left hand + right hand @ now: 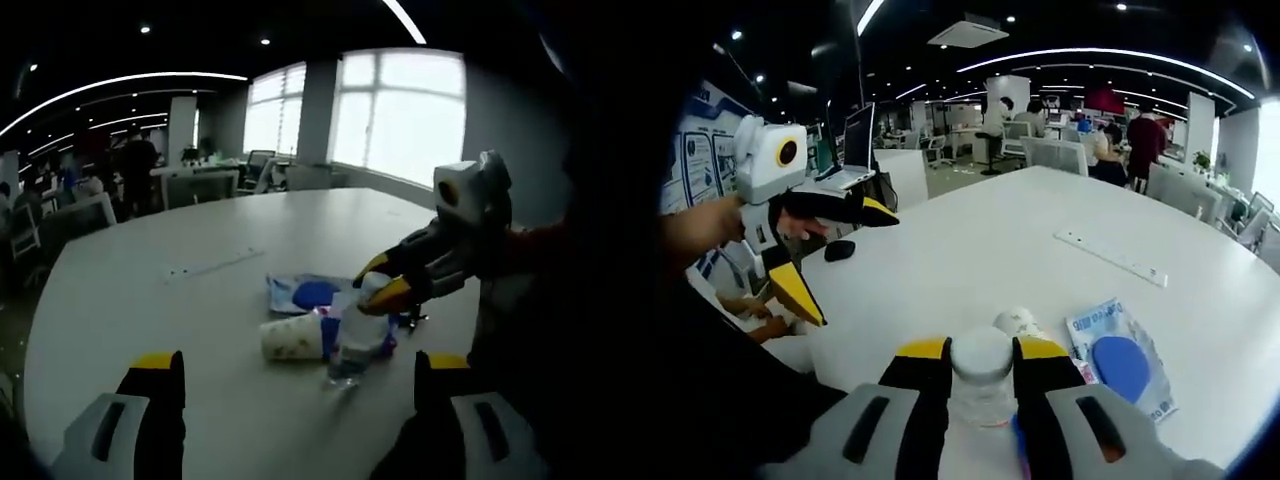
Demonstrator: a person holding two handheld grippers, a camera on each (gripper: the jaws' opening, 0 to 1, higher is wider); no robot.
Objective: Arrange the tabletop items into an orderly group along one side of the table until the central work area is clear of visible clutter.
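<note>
Open office, wide white bench (150,290): right claw (982,362) pinching the bottle (981,385), left claw (300,385) spread. Squeeze wrong and it could topple onto the cup (295,338).

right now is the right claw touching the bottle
Touching. The right gripper view shows the right claw with both jaws pressed against the bottle's neck, just under its white cap.
</note>
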